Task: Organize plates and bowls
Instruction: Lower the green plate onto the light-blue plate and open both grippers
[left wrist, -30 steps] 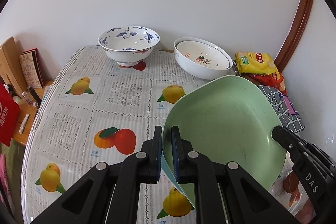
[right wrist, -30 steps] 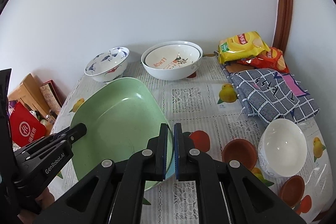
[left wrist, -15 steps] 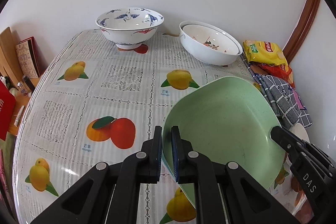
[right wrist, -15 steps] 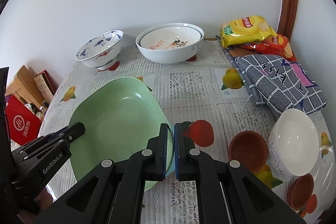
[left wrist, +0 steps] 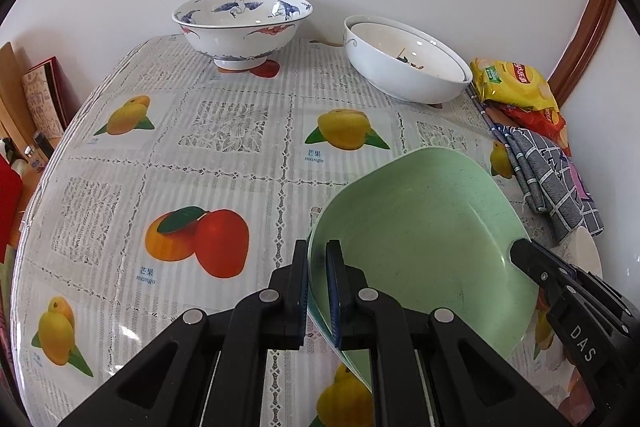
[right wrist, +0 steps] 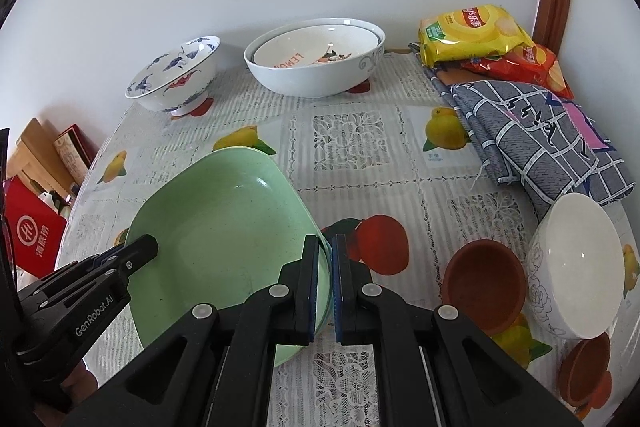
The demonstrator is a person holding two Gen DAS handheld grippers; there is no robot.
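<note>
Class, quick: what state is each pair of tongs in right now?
Left tongs: shut on the rim of the green plate.
Right tongs: shut on the opposite rim of the same green plate.

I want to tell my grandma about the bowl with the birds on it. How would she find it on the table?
Look to the far edge of the fruit-print table, by the white wall. Two sets of dishes stand there: on the left, the blue-and-white bowl, and to its right, the nested white bowls. Only the first stands on a small foot, painted with blue birds and red marks.
</note>
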